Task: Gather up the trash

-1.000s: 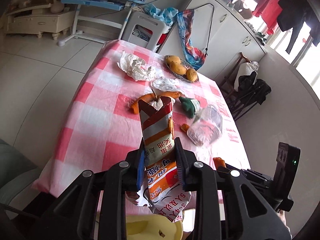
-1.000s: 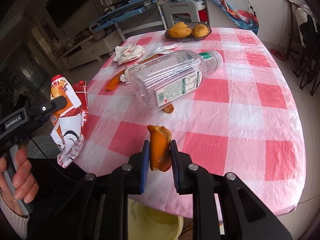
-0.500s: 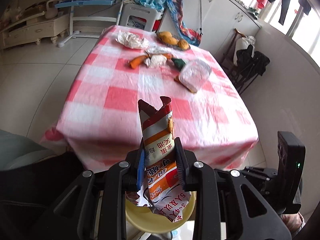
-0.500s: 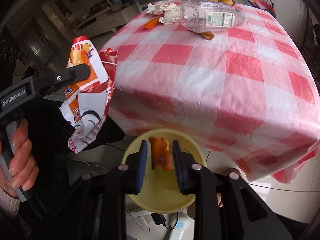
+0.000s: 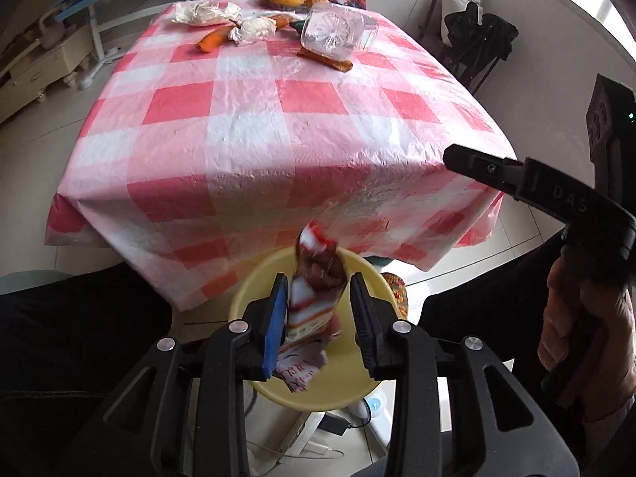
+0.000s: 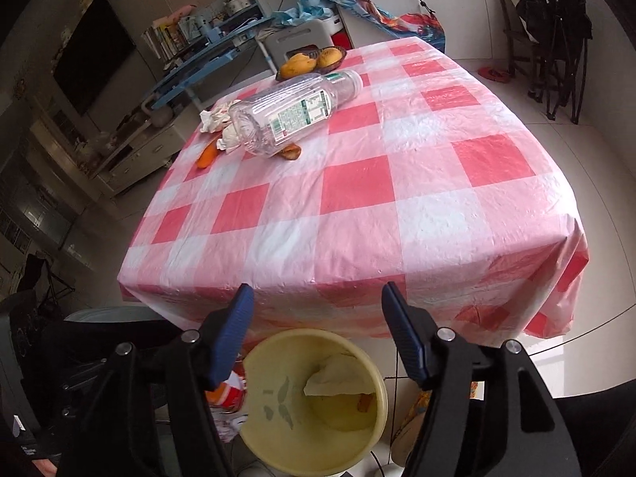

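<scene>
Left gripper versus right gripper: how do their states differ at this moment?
The left gripper has the snack wrapper between its parted fingers; the right gripper is empty. The right one's jaws gape wider than the left's. Both sit above the yellow bin.

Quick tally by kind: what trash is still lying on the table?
Plastic bottle: 1
Crumpled paper wads: 2
Fruit peels: 2 clear; orange bit behind one wad unclear
Total: 5

Bin (image 6: 314, 405) stood on the floor before the surface (image 6: 357, 206); bottle (image 6: 290, 113) lay at the far end, fruit bowl (image 6: 310, 61) behind it.
</scene>
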Demonstrator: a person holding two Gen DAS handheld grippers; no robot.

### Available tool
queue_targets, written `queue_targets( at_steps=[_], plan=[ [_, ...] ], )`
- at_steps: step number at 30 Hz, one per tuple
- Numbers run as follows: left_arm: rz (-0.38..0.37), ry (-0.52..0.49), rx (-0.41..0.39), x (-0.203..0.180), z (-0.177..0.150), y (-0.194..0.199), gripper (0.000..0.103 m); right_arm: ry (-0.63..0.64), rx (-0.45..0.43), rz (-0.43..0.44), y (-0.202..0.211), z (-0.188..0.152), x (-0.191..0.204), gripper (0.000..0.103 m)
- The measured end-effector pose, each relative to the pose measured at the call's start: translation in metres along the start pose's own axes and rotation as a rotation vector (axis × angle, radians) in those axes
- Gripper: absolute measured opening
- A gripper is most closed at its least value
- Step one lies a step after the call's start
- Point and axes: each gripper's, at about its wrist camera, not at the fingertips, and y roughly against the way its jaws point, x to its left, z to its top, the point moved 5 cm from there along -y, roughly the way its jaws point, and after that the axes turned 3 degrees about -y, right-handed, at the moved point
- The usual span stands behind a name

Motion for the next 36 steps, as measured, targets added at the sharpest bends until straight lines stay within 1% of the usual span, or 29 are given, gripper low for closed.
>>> queue_targets(
  at_steps=[1,3,6,8,10,12,15,20,26,28,36],
  plan=[
    [0.005,0.01,-0.025,0.002,0.003,0.005,0.045,-0.001,-0.004,-0.006,0.0,-0.001,0.0,0.066],
    [0.017,0.031,-0.063,0.008,0.008,0.012,0.051,0.003,-0.009,-0.017,-0.001,-0.001,0.0,0.068],
    [0.049,0.064,-0.101,0.018,0.016,0.016,0.053,0.012,-0.007,-0.031,-0.002,-0.004,-0.001,0.069],
    [0.079,0.09,-0.136,0.025,0.019,0.021,0.055,0.017,-0.004,-0.038,-0.003,-0.006,-0.002,0.069],
    [0.11,0.107,-0.167,0.03,0.022,0.025,0.059,0.022,-0.002,-0.045,-0.004,-0.007,-0.002,0.069],
    [0.137,0.115,-0.187,0.034,0.023,0.028,0.061,0.026,-0.001,-0.05,-0.005,-0.007,-0.002,0.069],
    [0.174,0.116,-0.201,0.037,0.024,0.029,0.062,0.034,0.002,-0.058,-0.007,-0.008,-0.001,0.069],
    [0.205,0.106,-0.212,0.038,0.024,0.029,0.066,0.053,-0.001,-0.072,-0.007,-0.009,0.001,0.07],
    [0.221,0.115,-0.215,0.041,0.025,0.029,0.069,0.064,-0.001,-0.081,-0.008,-0.01,0.002,0.07],
    [0.228,0.123,-0.216,0.042,0.025,0.029,0.071,0.066,-0.001,-0.082,-0.008,-0.01,0.003,0.07],
    [0.241,0.134,-0.22,0.045,0.025,0.029,0.074,0.075,0.0,-0.087,-0.009,-0.01,0.004,0.071]
  ],
)
